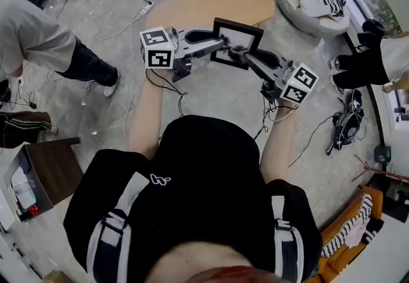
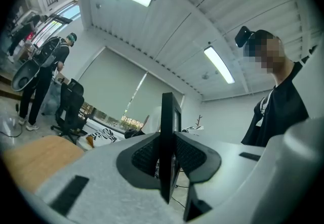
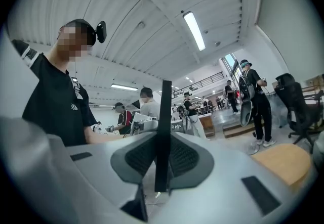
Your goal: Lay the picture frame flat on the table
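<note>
In the head view, your left claw (image 1: 216, 47) and right claw (image 1: 243, 53) both grip the black picture frame (image 1: 239, 38). You hold it in the air, at the near edge of the tan wooden surface (image 1: 204, 0). In the left gripper view, the frame stands edge-on, pinched between that claw's dark pads (image 2: 144, 156). In the right gripper view, the frame's thin edge is likewise clamped between the ribbed pads (image 3: 188, 157).

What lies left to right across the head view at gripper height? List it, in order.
person in grey top → left gripper's marker cube → picture frame → right gripper's marker cube → seated person's dark trousers
</note>
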A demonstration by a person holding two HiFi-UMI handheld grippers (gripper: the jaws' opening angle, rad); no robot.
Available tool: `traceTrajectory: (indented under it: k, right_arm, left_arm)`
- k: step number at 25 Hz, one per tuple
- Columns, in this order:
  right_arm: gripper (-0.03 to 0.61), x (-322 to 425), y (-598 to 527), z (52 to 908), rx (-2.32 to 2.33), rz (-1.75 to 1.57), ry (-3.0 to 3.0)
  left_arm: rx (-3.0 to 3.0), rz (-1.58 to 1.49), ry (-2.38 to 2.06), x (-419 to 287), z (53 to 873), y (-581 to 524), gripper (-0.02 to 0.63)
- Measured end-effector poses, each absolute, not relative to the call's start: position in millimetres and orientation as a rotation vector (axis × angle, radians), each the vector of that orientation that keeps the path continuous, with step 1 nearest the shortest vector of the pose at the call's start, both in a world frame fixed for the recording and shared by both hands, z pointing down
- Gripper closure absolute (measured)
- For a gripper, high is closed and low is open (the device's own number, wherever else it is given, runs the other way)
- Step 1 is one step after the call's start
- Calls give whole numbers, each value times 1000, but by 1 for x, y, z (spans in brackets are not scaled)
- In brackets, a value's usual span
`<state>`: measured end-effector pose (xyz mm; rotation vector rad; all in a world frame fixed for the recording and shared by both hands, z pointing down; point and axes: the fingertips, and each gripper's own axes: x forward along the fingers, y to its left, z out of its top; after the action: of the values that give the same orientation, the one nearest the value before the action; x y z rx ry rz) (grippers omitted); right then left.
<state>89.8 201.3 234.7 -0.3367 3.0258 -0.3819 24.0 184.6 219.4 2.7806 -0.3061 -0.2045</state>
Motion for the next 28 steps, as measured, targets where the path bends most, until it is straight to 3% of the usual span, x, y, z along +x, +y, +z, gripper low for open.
traceTrajectory:
  k: [16,28]
  right_arm:
    - [506,113,180,248,-286,-440,2971]
    - [506,107,54,281,-326,-524,2975]
  left_arm:
    - [2757,-147,-439,46,229,172,538]
    - [2655,-204,-437,38,270,44,538]
